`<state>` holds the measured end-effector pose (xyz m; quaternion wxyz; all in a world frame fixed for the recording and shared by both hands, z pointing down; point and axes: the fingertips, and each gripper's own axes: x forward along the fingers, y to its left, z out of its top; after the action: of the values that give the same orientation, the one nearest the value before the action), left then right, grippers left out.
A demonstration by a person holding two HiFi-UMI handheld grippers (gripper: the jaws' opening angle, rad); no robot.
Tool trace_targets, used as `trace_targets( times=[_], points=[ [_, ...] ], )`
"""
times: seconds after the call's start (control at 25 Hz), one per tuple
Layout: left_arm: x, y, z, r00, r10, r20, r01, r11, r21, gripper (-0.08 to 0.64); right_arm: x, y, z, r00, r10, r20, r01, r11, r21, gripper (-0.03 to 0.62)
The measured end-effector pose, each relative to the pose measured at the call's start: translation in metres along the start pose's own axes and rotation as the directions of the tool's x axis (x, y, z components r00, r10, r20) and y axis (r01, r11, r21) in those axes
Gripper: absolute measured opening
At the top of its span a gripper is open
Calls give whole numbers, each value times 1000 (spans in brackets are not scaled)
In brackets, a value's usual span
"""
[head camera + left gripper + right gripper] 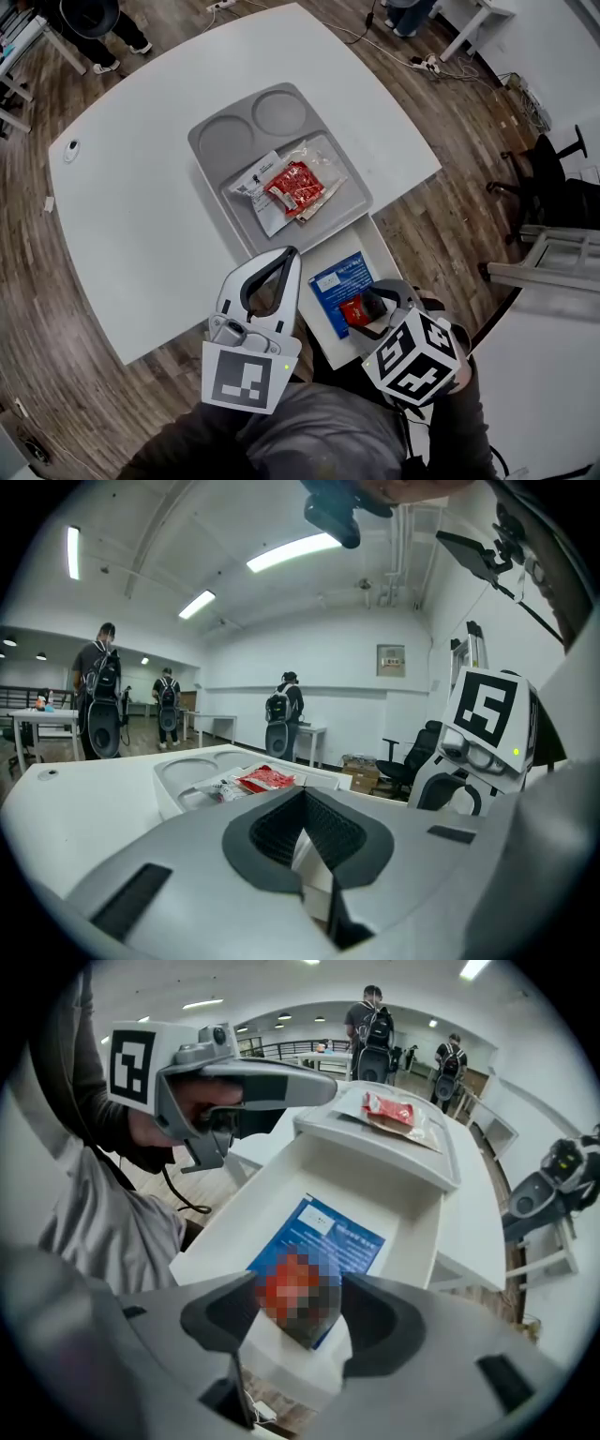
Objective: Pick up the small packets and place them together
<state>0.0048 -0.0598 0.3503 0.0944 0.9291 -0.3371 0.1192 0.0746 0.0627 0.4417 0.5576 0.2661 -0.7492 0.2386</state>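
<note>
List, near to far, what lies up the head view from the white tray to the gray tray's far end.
Nearest first: small red packet → blue sheet → heap of packets → two round hollows.

- Table [122,206]: smooth, matt white top.
- Tray [211,141]: matt grey plastic.
- Packets [295,185]: glossy, crinkled clear and red film.
- Floor [56,394]: wood planks, slight sheen.
- Left gripper [289,253]: matt grey plastic.
</note>
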Motion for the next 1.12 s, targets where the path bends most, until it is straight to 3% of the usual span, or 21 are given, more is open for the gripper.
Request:
trace_targets(
  times=[0.36, 0.6, 0.64, 0.68, 1.12],
  points=[
    [-1, 5, -2, 1000, 16, 0, -16, 1000, -7, 0, 17, 2, 1, 999, 32, -39, -32, 999, 15, 272],
    [-1, 5, -7, 1000, 17, -2, -17, 1000, -19, 0, 17, 1, 1, 998, -21, -60, 18, 999, -46, 190],
    [-1, 4, -7, 1000, 16, 0, -16, 1000, -20, 0, 16, -1, 2, 997, -45, -55, 43, 998, -51, 88],
    [-1, 3, -6, 1000, 15, 1, -15, 1000, -21, 0, 15, -2, 3, 997, -62, -46, 60, 997, -49, 63],
    [-10, 2, 5, 1000, -4, 30, 4, 1000, 16, 0, -29, -4, 36, 988, -105, 113, 104, 995, 12, 23]
  ],
)
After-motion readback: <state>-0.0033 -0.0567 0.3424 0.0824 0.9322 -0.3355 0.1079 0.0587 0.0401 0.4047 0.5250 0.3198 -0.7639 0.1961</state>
